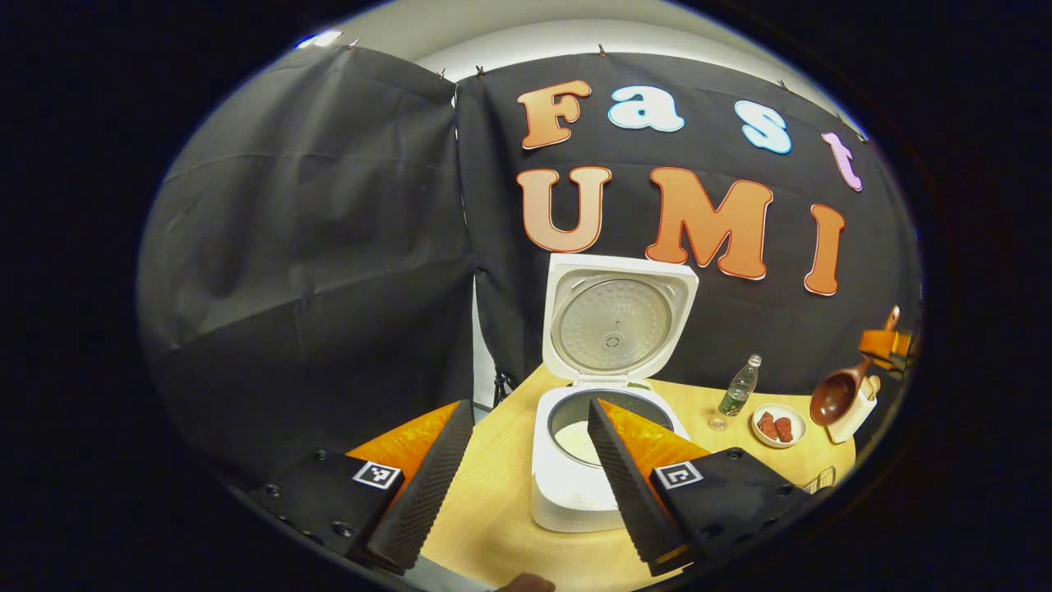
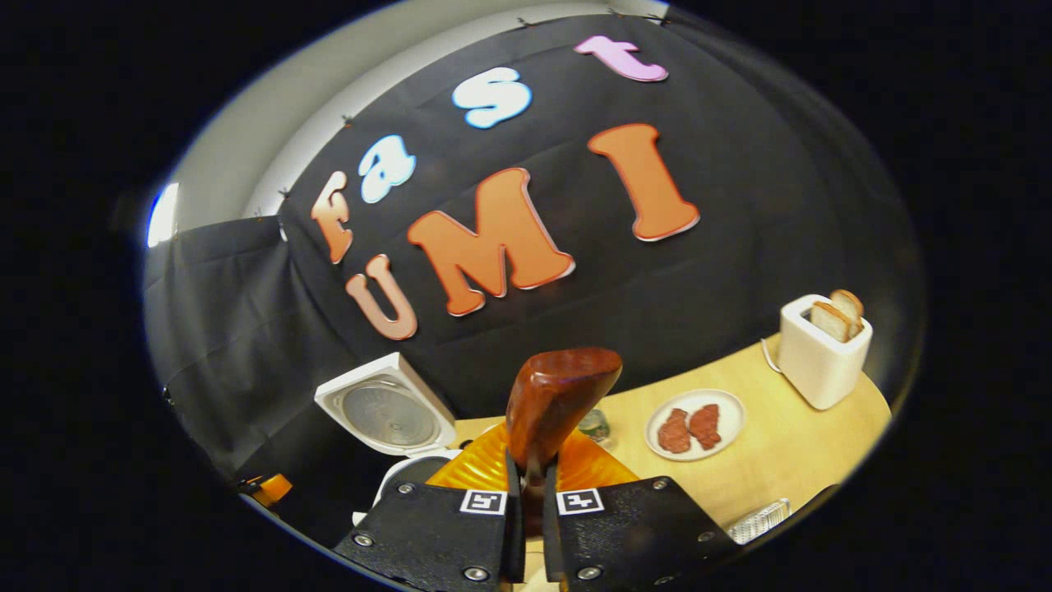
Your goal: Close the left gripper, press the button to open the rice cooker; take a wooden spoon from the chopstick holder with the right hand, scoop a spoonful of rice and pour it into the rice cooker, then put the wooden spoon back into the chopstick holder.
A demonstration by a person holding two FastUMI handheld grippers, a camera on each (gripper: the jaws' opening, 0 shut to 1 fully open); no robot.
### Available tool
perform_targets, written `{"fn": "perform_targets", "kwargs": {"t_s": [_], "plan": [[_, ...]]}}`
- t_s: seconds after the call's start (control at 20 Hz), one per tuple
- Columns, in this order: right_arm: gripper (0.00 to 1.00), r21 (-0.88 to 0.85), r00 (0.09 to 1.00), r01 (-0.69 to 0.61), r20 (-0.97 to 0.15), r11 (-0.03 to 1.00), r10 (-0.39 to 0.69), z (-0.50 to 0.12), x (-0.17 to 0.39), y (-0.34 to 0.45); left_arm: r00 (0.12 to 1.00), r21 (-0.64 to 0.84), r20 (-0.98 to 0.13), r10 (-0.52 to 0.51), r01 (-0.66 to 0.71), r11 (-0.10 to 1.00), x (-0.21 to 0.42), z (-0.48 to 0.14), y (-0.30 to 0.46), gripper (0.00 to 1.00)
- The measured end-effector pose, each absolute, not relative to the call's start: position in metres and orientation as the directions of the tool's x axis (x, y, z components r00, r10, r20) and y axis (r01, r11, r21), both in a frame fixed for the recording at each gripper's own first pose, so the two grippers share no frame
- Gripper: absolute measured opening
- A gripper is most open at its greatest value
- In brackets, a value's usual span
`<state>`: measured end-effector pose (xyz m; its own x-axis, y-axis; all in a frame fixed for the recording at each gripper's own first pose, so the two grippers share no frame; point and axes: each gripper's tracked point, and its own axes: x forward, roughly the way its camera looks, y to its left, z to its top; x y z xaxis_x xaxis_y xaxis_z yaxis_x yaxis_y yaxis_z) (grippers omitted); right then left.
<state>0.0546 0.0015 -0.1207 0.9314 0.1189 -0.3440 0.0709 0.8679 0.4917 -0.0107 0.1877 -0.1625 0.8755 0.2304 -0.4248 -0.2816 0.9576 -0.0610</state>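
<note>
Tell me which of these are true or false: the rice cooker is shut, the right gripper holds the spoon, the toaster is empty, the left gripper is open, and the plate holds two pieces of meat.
1. The rice cooker is shut. False: its lid stands up and the pot is open.
2. The right gripper holds the wooden spoon. True.
3. The toaster is empty. False: bread slices stick out of it.
4. The left gripper is open. True: its fingers stand apart.
5. The plate holds two reddish pieces, likely meat. True.
</note>
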Motion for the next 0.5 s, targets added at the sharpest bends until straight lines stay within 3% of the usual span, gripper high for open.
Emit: {"fn": "perform_targets", "kwargs": {"t_s": [0.3, 0.5], "plan": [[0.08, 0.469, 0.91, 0.276, -0.409, 0.839, -0.071, -0.157, 0.004, -0.105, 0.88, -0.01, -0.405, 0.248, -0.275, 0.961, 0.009, -0.143, 0.181, 0.96], [0.08, 0.456, 0.876, 0.341, -0.471, 0.822, -0.102, -0.201, -0.028, -0.138, 0.888, -0.032, -0.398, 0.231, -0.265, 0.964, 0.017, -0.136, 0.159, 0.96]]}}
